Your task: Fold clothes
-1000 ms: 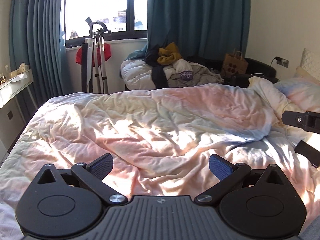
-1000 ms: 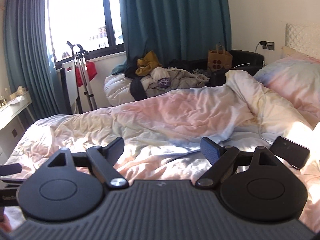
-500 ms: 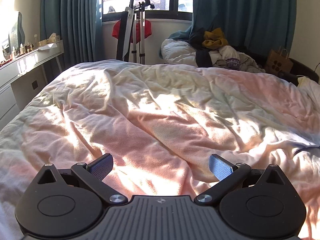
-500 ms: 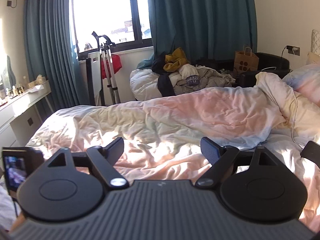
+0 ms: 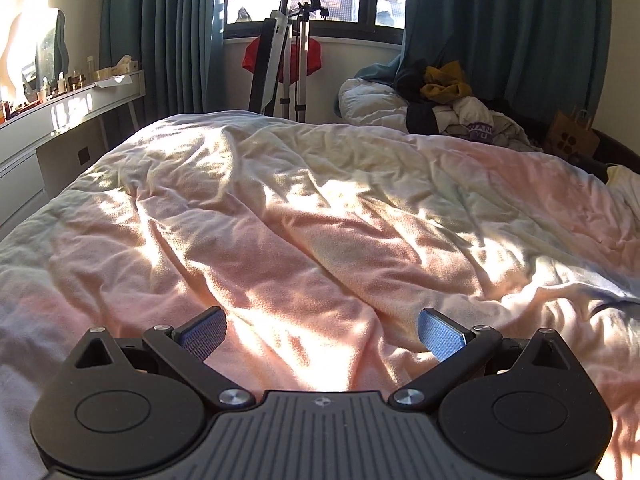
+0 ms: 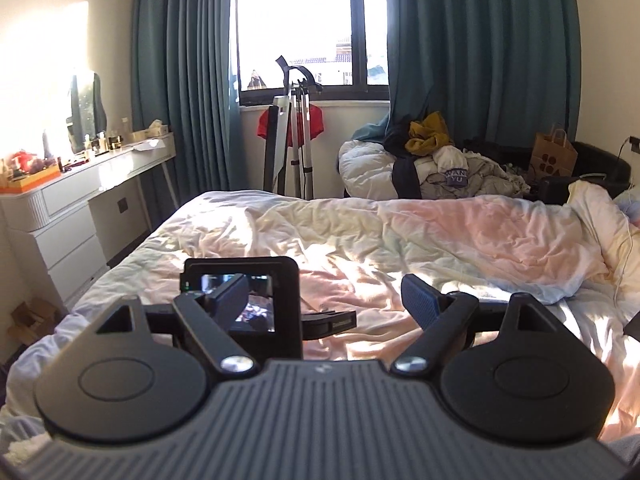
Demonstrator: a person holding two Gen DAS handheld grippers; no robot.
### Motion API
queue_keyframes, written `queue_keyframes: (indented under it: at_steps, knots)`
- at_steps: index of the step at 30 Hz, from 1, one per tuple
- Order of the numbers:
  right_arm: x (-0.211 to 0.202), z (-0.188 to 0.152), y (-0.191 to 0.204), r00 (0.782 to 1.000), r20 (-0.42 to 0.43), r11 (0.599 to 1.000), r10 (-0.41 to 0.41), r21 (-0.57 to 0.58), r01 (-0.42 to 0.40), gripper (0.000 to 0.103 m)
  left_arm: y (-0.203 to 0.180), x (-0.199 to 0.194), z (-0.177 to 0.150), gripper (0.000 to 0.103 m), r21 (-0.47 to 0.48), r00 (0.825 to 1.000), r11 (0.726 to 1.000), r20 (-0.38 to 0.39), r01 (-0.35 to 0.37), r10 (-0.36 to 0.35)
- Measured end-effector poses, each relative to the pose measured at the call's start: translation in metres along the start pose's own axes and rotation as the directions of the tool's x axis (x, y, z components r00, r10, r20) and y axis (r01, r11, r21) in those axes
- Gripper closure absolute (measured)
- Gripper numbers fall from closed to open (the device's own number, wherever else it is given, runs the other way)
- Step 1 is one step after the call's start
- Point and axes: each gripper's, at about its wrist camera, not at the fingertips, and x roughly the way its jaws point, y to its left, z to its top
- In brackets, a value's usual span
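Observation:
My left gripper [image 5: 320, 336] hovers low over the crumpled pastel pink and yellow duvet [image 5: 320, 208], jaws open with nothing between its blue pads. My right gripper [image 6: 325, 299] is also open and empty, held above the near side of the same duvet [image 6: 400, 240]. The back of the left gripper's camera body [image 6: 282, 280] shows just beyond my right gripper's left finger. A pile of clothes [image 5: 452, 108] lies past the bed's far edge by the curtain: a mustard garment [image 6: 426, 134], dark pieces and a white top with a purple print [image 6: 456, 176].
A white dresser [image 6: 68, 216] with bottles stands left of the bed. A folded metal rack [image 6: 296, 144] with a red garment leans under the window. A brown paper bag [image 6: 554, 156] sits at the far right. A dark flat thing [image 6: 633, 326] lies at the bed's right edge.
Both views have swung left towards the dresser. The left gripper sank closer to the duvet. The left gripper's body has come in front of the right gripper. Both stayed open.

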Motion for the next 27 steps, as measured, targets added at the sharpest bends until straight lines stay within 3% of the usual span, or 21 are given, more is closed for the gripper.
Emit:
queue_keyframes:
  at_steps: [5, 9, 17, 27]
  knots:
    - [-0.015, -0.003, 0.027, 0.998, -0.018, 0.997, 0.061, -0.044, -0.061, 0.018, 0.0, 0.001, -0.004, 0.0, -0.002, 1.0, 1.0, -0.008, -0.017, 0.017]
    - [-0.017, -0.001, 0.033, 0.991, -0.062, 0.993, 0.115, -0.005, -0.115, 0.018, 0.003, 0.002, -0.007, 0.0, -0.014, 1.0, 1.0, -0.008, -0.021, 0.021]
    - [-0.008, -0.005, 0.025, 0.993, -0.086, 0.996, 0.086, 0.025, -0.084, 0.018, 0.011, 0.021, -0.019, 0.0, -0.087, 0.999, 0.996, 0.017, -0.026, 0.028]
    - [0.019, -0.022, 0.026, 0.985, -0.143, 0.995, 0.101, 0.03, -0.098, 0.018, 0.008, 0.054, -0.035, 0.0, -0.057, 0.995, 0.995, 0.045, -0.087, 0.09]
